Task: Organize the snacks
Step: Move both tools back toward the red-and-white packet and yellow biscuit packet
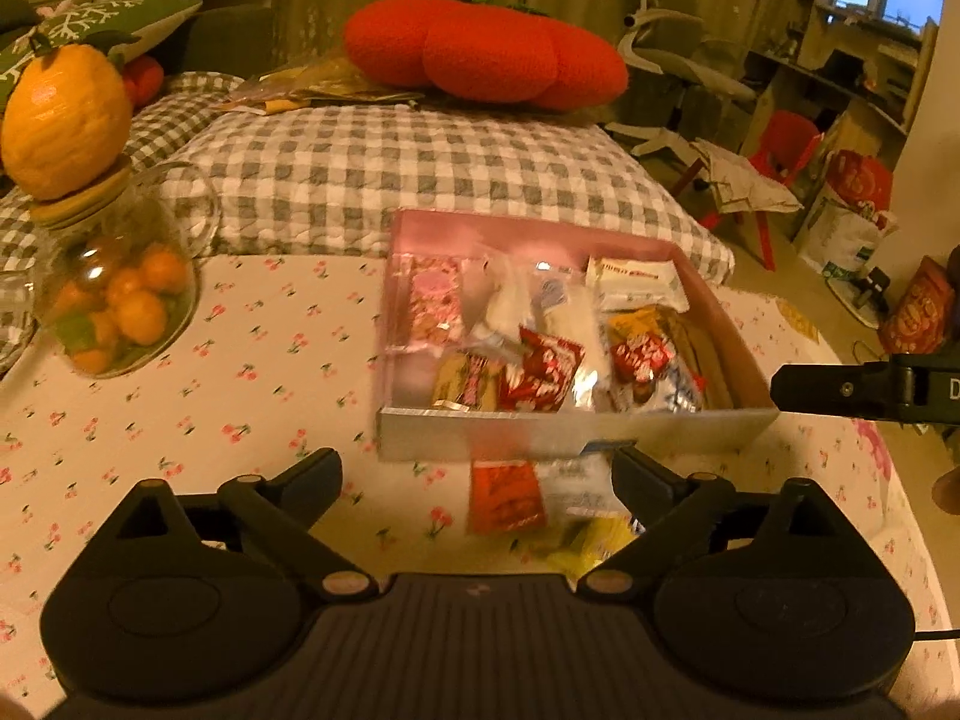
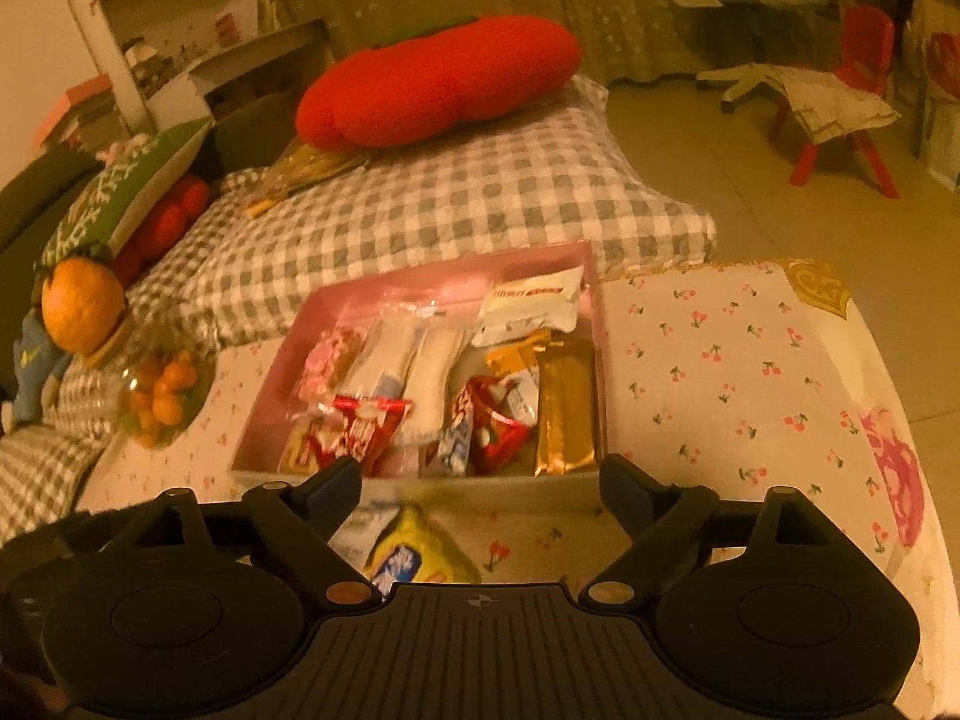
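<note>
A shallow pink box (image 1: 540,228) (image 2: 270,390) sits on the cherry-print tablecloth and holds several snack packets: red ones (image 1: 540,375), white ones (image 2: 432,372), a gold bar (image 2: 564,414). In front of the box lie loose packets: a red one (image 1: 504,495), a white one (image 1: 579,483) and a yellow one (image 1: 591,543) (image 2: 420,546). My left gripper (image 1: 477,480) hangs open just short of the box, above the loose packets, with nothing held. My right gripper (image 2: 480,486) is open too, at the box's near edge. A finger of the right gripper (image 1: 864,390) shows at the right of the left wrist view.
A glass jar (image 1: 114,294) of small oranges with an orange-shaped lid (image 1: 63,120) stands at the left of the table. Behind the box lie a checked cushion (image 1: 420,168) and a red pillow (image 1: 486,51). The table edge (image 2: 900,450) drops off to the right.
</note>
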The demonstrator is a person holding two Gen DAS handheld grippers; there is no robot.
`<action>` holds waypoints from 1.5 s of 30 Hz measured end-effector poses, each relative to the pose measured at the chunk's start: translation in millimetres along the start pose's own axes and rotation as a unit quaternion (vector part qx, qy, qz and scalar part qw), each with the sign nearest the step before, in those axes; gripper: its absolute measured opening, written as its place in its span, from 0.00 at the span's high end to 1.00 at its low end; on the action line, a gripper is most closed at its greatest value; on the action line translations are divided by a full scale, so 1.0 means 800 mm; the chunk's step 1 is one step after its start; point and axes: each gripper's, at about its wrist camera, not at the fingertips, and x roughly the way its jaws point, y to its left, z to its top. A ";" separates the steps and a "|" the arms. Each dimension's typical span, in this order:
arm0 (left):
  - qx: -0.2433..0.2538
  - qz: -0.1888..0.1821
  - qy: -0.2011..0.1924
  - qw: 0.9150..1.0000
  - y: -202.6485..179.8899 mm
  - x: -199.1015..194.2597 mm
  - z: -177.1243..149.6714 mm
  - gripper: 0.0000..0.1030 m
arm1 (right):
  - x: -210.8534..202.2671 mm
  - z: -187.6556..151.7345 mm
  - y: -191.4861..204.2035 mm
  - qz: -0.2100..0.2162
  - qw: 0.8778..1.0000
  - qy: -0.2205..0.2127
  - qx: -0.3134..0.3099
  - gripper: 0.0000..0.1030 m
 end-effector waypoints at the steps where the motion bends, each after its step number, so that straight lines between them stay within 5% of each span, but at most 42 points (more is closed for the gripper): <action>1: 0.002 0.001 0.002 1.000 0.001 -0.002 -0.002 0.05 | -0.001 -0.004 0.002 0.000 1.000 0.000 -0.003 0.13; 10: 0.012 0.016 0.019 1.000 0.017 -0.014 -0.030 0.02 | -0.002 -0.048 0.010 -0.005 1.000 0.005 -0.006 0.08; 15: -0.022 0.007 0.034 0.999 0.032 -0.014 -0.034 0.02 | 0.001 -0.067 0.027 -0.021 0.998 0.011 -0.056 0.08; 33: -0.014 0.046 0.072 0.996 0.058 0.007 -0.049 0.02 | 0.064 -0.093 0.080 -0.023 0.987 0.038 -0.152 0.08; 45: -0.011 0.048 0.075 0.996 0.049 0.022 -0.048 0.02 | 0.071 -0.096 0.042 -0.035 0.984 0.063 -0.163 0.08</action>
